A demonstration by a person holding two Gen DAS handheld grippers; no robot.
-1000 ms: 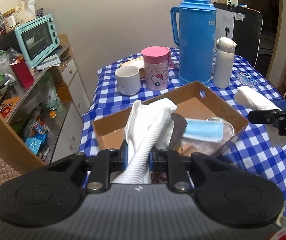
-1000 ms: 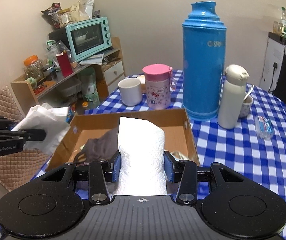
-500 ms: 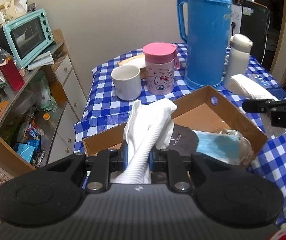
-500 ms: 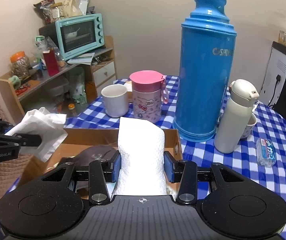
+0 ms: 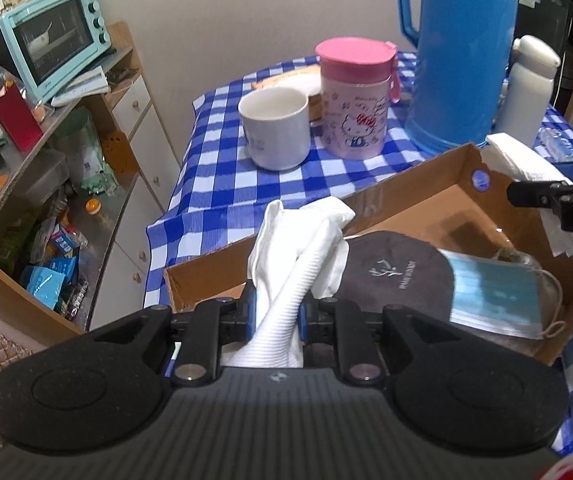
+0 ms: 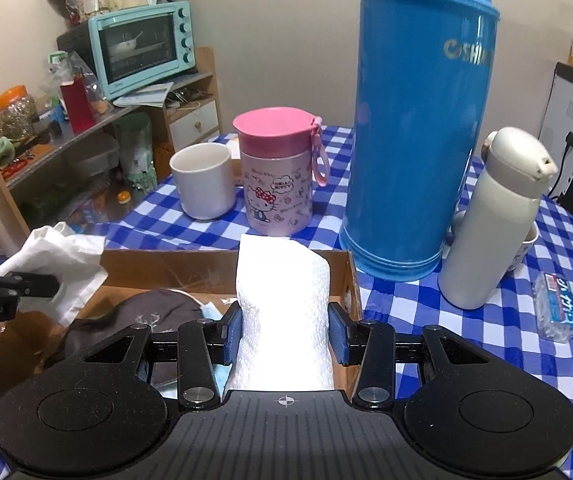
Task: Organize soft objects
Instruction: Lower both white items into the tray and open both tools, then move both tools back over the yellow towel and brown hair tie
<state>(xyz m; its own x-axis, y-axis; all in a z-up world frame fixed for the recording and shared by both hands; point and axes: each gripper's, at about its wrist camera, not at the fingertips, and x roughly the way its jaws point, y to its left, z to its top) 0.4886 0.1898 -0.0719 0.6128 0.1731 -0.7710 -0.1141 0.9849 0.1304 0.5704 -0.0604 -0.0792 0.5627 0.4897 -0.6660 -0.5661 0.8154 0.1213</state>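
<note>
Your left tool [image 5: 276, 314] is clamped narrow on a white ribbed sock [image 5: 300, 256], which sticks up between the pads over the near-left corner of the cardboard box [image 5: 438, 178]. Your right tool [image 6: 284, 334] grips a folded white paper towel [image 6: 282, 296], jaws set wider, above the box's right end. Inside the box lie a dark brown cloth [image 5: 398, 276] and, partly over it, a blue face mask [image 5: 494, 300]. The box sits on the blue-checked worktop [image 5: 222, 184], near a white mug [image 5: 276, 128], a pink Hello Kitty cup [image 5: 356, 98] and a blue thermos [image 6: 418, 128].
</note>
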